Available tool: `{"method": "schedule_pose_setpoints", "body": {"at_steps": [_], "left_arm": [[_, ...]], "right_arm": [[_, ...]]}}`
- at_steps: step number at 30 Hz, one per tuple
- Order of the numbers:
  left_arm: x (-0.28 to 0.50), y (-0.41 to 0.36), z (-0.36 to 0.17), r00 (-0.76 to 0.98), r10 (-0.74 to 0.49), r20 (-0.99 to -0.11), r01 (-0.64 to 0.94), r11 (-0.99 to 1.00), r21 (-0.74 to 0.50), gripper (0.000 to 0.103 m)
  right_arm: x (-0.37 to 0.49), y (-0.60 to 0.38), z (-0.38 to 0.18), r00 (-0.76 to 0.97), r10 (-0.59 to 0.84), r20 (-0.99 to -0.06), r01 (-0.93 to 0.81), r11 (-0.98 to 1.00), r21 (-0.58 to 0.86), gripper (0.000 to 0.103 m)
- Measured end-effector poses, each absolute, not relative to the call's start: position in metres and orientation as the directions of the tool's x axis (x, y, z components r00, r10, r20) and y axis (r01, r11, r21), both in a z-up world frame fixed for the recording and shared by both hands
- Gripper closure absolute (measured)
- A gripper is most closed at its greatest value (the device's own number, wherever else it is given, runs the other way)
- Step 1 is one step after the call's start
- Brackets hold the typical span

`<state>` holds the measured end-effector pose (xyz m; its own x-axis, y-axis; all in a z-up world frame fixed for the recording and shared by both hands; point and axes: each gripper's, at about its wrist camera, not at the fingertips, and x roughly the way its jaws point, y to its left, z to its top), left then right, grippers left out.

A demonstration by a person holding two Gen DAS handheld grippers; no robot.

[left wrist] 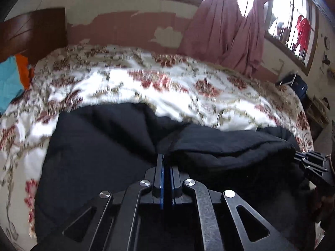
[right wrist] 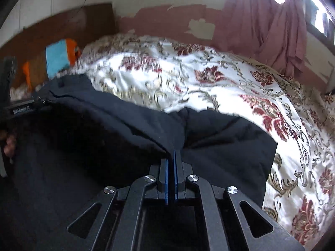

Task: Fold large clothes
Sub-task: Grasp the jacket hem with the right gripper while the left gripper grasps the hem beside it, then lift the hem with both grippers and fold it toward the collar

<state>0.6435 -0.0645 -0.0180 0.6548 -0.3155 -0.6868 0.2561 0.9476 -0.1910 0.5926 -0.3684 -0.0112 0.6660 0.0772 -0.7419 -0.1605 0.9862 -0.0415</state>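
A large black garment lies on the floral bedspread, its fabric pulled into ridges. My left gripper is shut on a fold of this black garment, which bunches at the fingertips. In the right wrist view the same black garment stretches to the left, and my right gripper is shut on another fold of it. The right gripper shows at the right edge of the left wrist view. The left gripper shows at the left edge of the right wrist view, with a hand's fingers below it.
The bed fills the middle of both views. Blue and orange cloth lies by the wooden headboard. Pink curtains hang at the window behind the bed. A dark object stands by the bed's far right corner.
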Motion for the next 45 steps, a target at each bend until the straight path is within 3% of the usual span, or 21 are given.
{"method": "schedule_pose_setpoints", "body": {"at_steps": [6, 12, 19, 25, 28, 33, 40, 45], "left_arm": [[0.643, -0.068, -0.054, 0.621, -0.281, -0.732, 0.241, 0.957, -0.163, 0.098], [0.649, -0.073, -0.065, 0.605, -0.261, -0.752, 0.232, 0.961, -0.147, 0.097], [0.611, -0.066, -0.029, 0.707, -0.312, -0.635, 0.294, 0.946, -0.137, 0.095], [0.580, -0.080, 0.013, 0.802, -0.374, -0.466, 0.369, 0.923, -0.106, 0.095], [0.605, -0.105, 0.018, 0.741, -0.415, -0.528, 0.395, 0.905, -0.157, 0.095], [0.657, -0.138, -0.038, 0.527, -0.409, -0.745, 0.394, 0.894, -0.213, 0.095], [0.659, -0.122, -0.060, 0.509, -0.503, -0.699, 0.392, 0.858, -0.332, 0.096], [0.654, -0.121, -0.059, 0.499, -0.514, -0.697, 0.418, 0.848, -0.327, 0.097]], "right_arm": [[0.600, -0.356, -0.049, 0.609, 0.009, -0.793, -0.165, 0.979, -0.116, 0.100], [0.599, -0.353, -0.058, 0.618, 0.003, -0.786, -0.162, 0.979, -0.124, 0.100], [0.589, -0.356, -0.051, 0.662, 0.032, -0.749, -0.161, 0.982, -0.101, 0.100], [0.585, -0.353, -0.042, 0.682, 0.029, -0.731, -0.175, 0.977, -0.125, 0.100], [0.585, -0.351, -0.040, 0.677, 0.023, -0.736, -0.181, 0.974, -0.136, 0.100], [0.577, -0.353, -0.019, 0.676, 0.079, -0.732, -0.230, 0.967, -0.108, 0.099], [0.601, -0.361, 0.044, 0.683, 0.293, -0.669, -0.266, 0.953, 0.145, 0.097], [0.661, -0.336, -0.005, 0.398, 0.396, -0.827, -0.229, 0.916, 0.328, 0.097]]}}
